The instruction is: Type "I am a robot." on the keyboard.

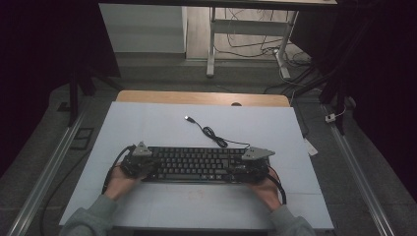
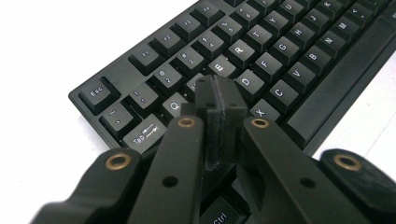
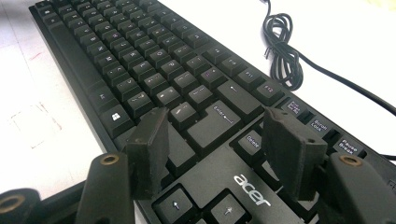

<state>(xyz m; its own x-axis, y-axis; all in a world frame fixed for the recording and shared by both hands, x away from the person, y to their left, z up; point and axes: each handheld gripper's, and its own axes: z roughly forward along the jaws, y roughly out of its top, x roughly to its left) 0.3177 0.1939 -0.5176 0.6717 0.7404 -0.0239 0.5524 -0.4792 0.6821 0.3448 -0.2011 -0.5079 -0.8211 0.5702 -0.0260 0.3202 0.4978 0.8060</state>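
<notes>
Over the keyboard (image 1: pixel 196 164), at the near middle of the mat (image 1: pixel 147 123), the left gripper (image 2: pixel 219 100) has its jaws pressed together, empty, tips over the Q/W/A keys at the left end. Right gripper (image 3: pixel 219 140) sits spread over the right end near Enter, nothing pinched. Judging by this, key-pressing is barely started; cable (image 1: pixel 214 133) lies unplugged behind.

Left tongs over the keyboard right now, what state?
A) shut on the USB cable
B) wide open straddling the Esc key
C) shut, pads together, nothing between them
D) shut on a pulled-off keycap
C: in the left gripper view the left tongs have their two pads pressed flat together above the Q/W/E keys of the black Acer keyboard, with no cable or keycap between them.
</notes>
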